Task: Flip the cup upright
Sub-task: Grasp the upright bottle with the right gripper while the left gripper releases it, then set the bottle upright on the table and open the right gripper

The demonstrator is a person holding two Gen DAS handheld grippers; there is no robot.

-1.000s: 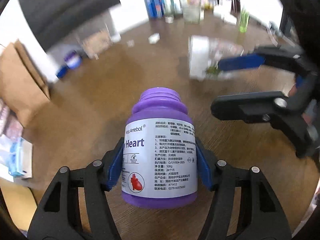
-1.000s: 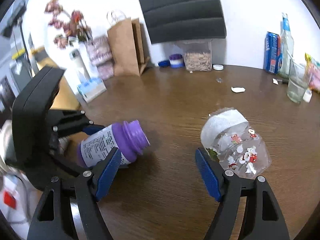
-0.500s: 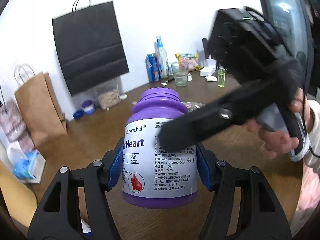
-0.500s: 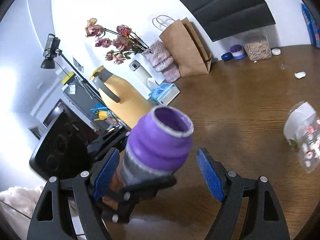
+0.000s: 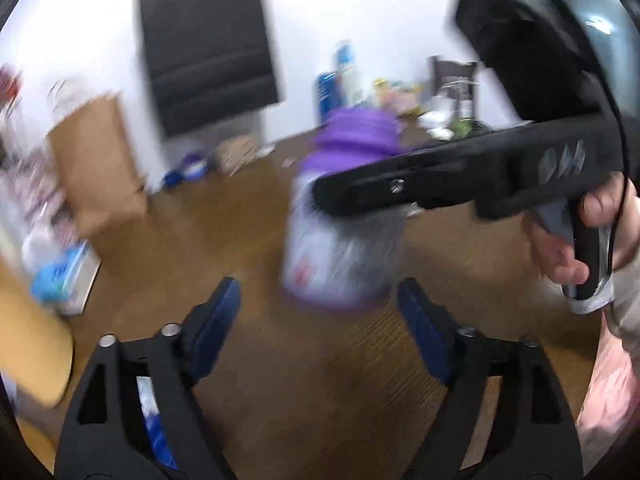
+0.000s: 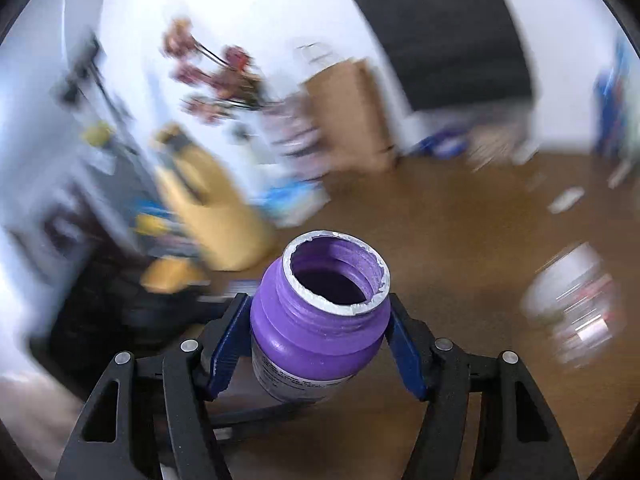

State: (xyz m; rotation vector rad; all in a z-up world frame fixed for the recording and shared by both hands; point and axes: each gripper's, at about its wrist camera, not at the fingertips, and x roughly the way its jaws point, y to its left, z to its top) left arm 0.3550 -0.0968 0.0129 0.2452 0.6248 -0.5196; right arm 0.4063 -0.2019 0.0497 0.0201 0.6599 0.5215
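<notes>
The purple open-mouthed bottle (image 6: 320,320) with a white label is upright between the blue pads of my right gripper (image 6: 316,348), which is shut on its shoulder. In the left wrist view the bottle (image 5: 344,240) is blurred, held above the brown table (image 5: 200,240) by the right gripper's black body (image 5: 460,176). My left gripper (image 5: 320,320) is open and empty, just in front of the bottle. A clear patterned cup (image 6: 576,312) lies on its side on the table (image 6: 460,240) at the right, blurred.
A brown paper bag (image 5: 96,160), a tissue pack (image 5: 64,276) and dried flowers (image 6: 216,76) stand at the table's left. Cans, bottles and a glass (image 5: 344,80) stand at the back. A yellow flask (image 6: 208,200) is at the left edge.
My left gripper has opened and let go of the purple bottle. My right gripper has closed on it and now holds it. Both views are blurred by motion.
</notes>
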